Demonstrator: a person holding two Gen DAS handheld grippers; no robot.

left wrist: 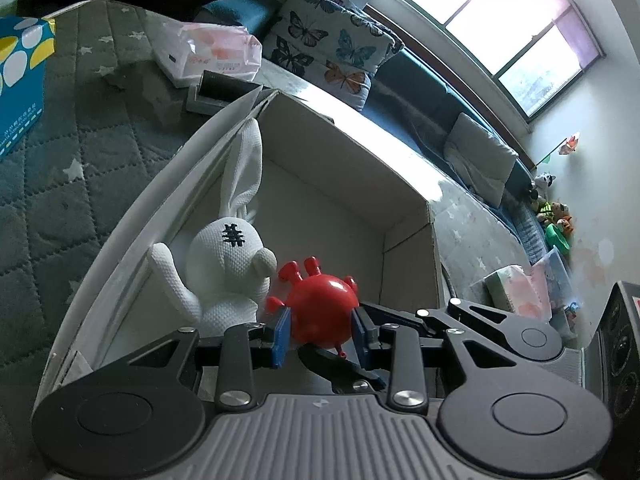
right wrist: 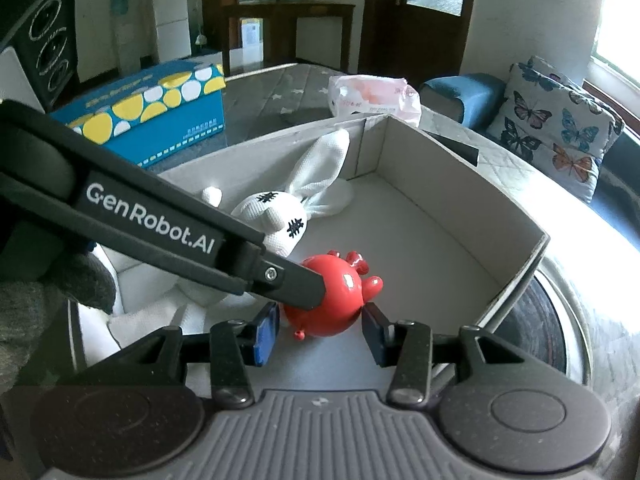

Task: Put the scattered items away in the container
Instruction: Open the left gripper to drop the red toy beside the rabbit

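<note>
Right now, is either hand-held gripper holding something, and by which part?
The left hand-held gripper clamps the red knobbed toy ball by its round body's sides; the right hand-held gripper flanks it without gripping.

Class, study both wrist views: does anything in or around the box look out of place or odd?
Mostly tidy. The white rabbit toy lies slumped in the cardboard box, one ear draped up the wall. Oddly, both the left gripper and right gripper straddle the same red spiky ball.
</note>
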